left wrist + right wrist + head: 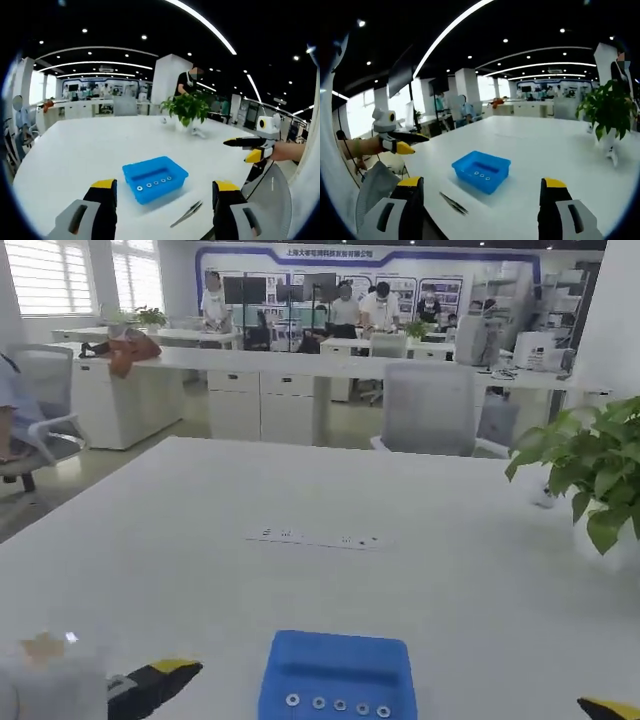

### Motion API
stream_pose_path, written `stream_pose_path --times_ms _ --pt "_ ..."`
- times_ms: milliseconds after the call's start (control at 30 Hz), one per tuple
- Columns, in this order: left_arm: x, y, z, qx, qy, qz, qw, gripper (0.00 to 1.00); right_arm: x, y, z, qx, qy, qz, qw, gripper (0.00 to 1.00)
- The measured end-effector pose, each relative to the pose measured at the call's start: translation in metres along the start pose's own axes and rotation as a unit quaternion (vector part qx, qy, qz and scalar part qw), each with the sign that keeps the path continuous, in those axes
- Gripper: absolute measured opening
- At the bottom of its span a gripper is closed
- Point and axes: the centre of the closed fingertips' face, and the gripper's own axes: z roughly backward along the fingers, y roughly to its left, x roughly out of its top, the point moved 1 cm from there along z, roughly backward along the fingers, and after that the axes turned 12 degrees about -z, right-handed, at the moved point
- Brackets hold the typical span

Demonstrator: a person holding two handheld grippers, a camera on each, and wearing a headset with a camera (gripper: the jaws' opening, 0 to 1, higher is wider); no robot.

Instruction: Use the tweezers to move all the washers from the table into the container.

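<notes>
A blue container (337, 672) sits on the white table near its front edge, with a row of several washers (338, 705) lying inside it. In the left gripper view the container (155, 177) lies just ahead, and thin metal tweezers (186, 213) rest on the table to its right. My left gripper (165, 186) is open, holding nothing. My right gripper (481, 182) is open too, facing the container (481, 170) with the tweezers (453, 203) lying in front of it. Yellow tips of the left gripper (165, 672) and right gripper (605, 706) flank the container.
A flush socket strip (318, 537) sits mid-table. A potted plant (585, 465) stands at the right edge. A blurred pale object (45, 670) is at the bottom left corner. Office chairs (432, 408) and desks with people stand beyond the table.
</notes>
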Motion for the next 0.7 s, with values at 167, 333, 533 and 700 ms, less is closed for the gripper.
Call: stream_pose_path --times_ms 167,333,533,700 --pt "0.003 0.006 0.014 0.055 -0.027 0.028 0.9978 0.93 0.001 -0.008 0.005 0.001 -0.004 0.004 1.0000 0.99" --pt "-0.003 0.016 0.028 0.089 -0.039 0.061 0.9935 0.99 0.002 -0.008 0.005 -0.002 -0.007 0.004 1.0000 0.99" --pt "-0.009 0.022 0.034 0.092 -0.027 0.049 0.9942 0.99 0.006 -0.006 0.006 -0.026 -0.027 -0.013 0.9992 0.99" --pt "-0.006 0.027 0.037 0.089 -0.040 0.055 0.9937 0.99 -0.001 -0.007 0.008 -0.056 -0.032 -0.025 0.9976 0.99"
